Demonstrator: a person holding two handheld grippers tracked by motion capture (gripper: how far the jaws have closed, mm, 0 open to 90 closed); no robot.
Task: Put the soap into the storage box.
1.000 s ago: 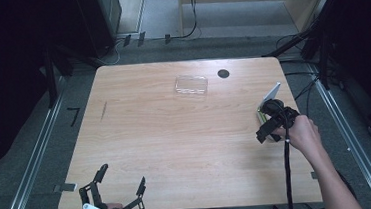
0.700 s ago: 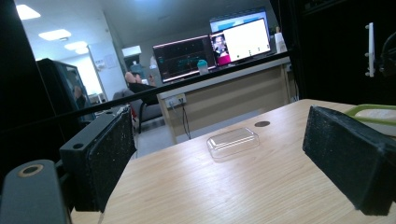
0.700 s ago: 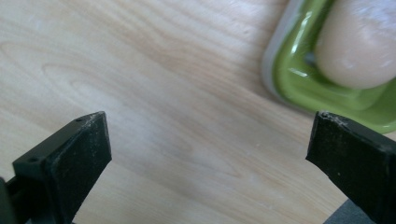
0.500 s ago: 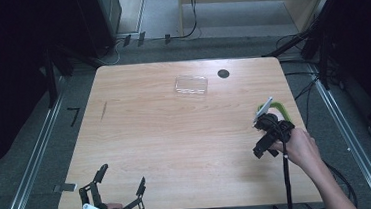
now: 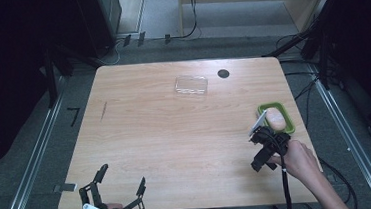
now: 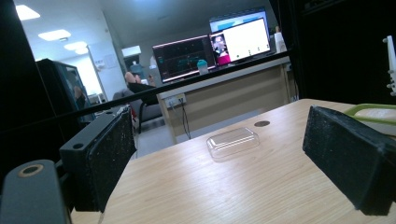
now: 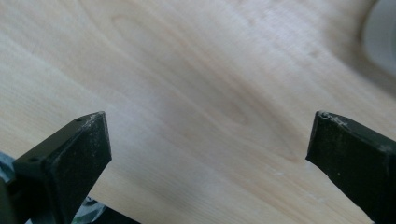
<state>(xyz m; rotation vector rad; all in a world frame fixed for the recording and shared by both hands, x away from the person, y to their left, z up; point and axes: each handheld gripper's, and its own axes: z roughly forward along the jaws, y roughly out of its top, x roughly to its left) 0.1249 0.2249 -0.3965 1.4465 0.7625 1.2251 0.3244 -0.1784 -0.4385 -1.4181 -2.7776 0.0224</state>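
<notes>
In the high view, a green-rimmed container (image 5: 276, 117) sits at the right edge of the wooden table (image 5: 176, 135), right of centre in the frame, with a pale rounded lump inside it that I cannot identify. The right gripper (image 5: 263, 148) is just below and left of that container, held by a hand (image 5: 300, 159) coming in from the lower right; its jaws point down at the table and their state cannot be told here. A clear plastic lid (image 5: 191, 85) lies flat in the upper middle, well apart from the container, with a small dark round hole (image 5: 223, 73) in the tabletop just to its right. The left gripper (image 5: 113, 186) is at the bottom left over the table's near edge, jaws spread wide with nothing between them.

In the left gripper view, the two black jaws stand far apart; the clear lid (image 6: 232, 141) shows between them in mid-frame, and the green container (image 6: 371, 112) peeks in at the right edge.

In the right gripper view, the jaws are spread wide over bare wood.
</notes>
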